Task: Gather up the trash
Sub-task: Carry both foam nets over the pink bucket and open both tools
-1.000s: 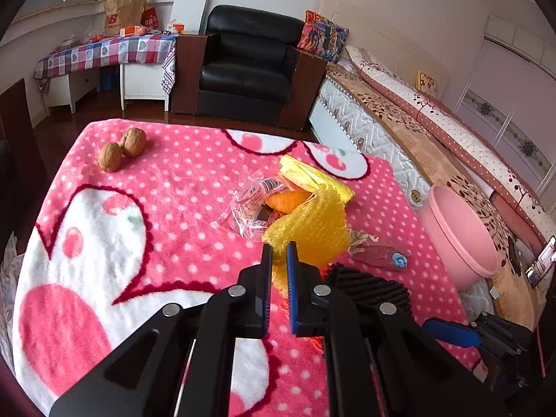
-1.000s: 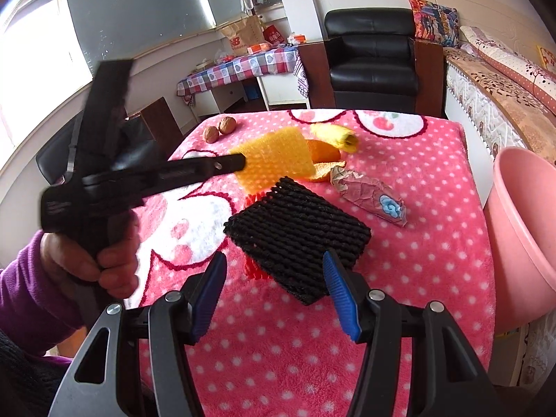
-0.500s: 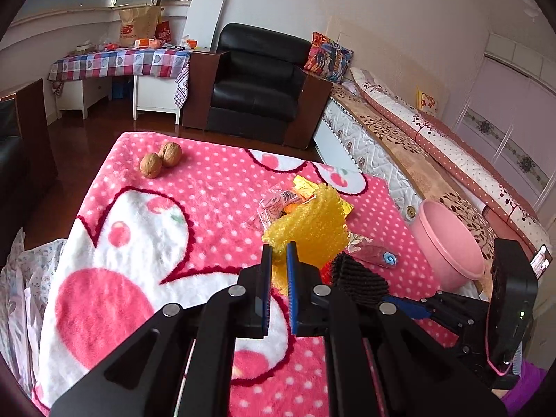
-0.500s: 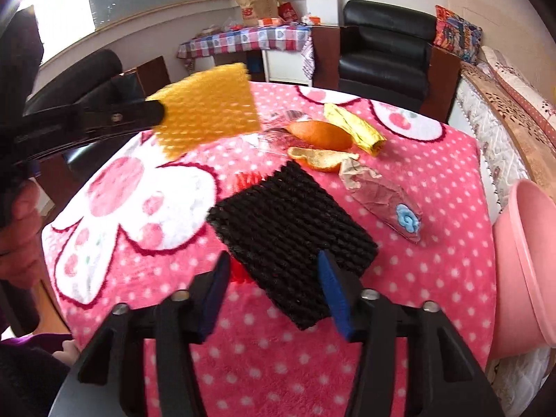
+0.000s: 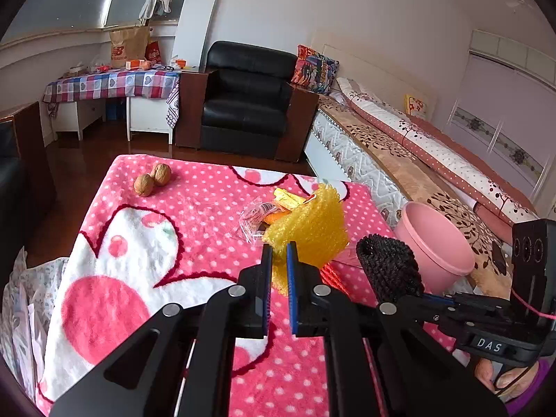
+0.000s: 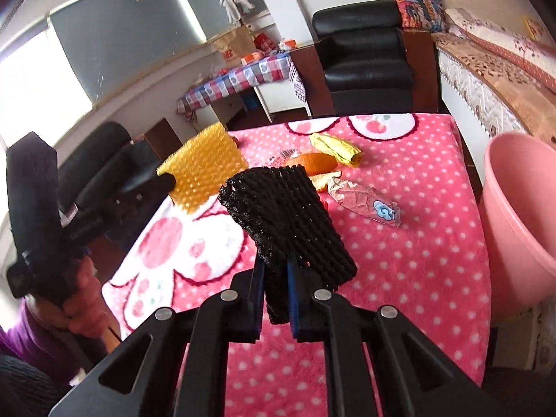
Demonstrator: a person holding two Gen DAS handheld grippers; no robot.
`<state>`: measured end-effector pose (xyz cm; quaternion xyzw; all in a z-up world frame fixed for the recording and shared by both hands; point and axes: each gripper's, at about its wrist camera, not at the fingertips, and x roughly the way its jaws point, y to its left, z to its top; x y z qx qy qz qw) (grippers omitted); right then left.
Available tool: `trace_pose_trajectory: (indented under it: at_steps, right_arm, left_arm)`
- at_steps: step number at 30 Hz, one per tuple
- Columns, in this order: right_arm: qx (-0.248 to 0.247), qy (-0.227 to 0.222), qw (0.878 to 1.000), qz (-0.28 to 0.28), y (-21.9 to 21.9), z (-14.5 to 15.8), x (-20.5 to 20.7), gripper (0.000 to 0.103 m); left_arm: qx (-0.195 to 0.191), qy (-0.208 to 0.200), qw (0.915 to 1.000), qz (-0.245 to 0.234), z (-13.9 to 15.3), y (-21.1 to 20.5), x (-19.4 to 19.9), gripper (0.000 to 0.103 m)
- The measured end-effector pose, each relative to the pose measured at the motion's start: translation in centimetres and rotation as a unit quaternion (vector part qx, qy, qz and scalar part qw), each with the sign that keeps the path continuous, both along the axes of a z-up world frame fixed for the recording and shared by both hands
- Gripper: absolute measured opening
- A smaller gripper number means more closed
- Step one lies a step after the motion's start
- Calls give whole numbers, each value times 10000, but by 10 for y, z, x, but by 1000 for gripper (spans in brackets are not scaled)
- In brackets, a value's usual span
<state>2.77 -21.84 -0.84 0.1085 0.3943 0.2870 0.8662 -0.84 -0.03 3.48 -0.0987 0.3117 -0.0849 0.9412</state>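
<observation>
Right gripper clamps the near edge of a black foam net; its jaws have just been closing, and the net sits pinched between the blue pads, lifted off the blanket and curling over at its far end. Left gripper is nearly shut on a yellow bubble sheet, held clear of the blanket as well.

Hard to make out: the pinched edge of the yellow sheet is mostly hidden behind the left pads. In the right wrist view the left gripper is motion-blurred and dark; only its tip meeting the sheet reads clearly. A hand on its grip is partly cut off at the left border, purple sleeve below it. In the left wrist view the fingers of the other hand show only at the bottom right corner.

View differences: the left wrist view alone shows two walnuts near the blanket's far left corner and a clear wrapper beside the orange peel, most of which the sheet covers. The right wrist view alone shows the peel in full, a yellow wrapper toward the far edge, and a crumpled pinkish wrapper with a blue flower toward the right edge. Pink basin stands just off the blanket's right edge.

Both grippers point downward over the near half of the blanket, left beside right.
</observation>
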Motion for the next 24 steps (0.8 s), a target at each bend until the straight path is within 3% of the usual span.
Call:
trace_pose_trajectory:
  at_steps: [8, 24]
  right_arm:
    - [336, -94, 9989, -314, -21, 17, -11, 11]
    - [356, -434, 9949, -837, -55, 48, -14, 11]
  left_arm:
    - [209, -139, 9997, 9, 9, -22, -6, 7]
    - [327, -333, 9987, -181, 30, -78, 11, 7]
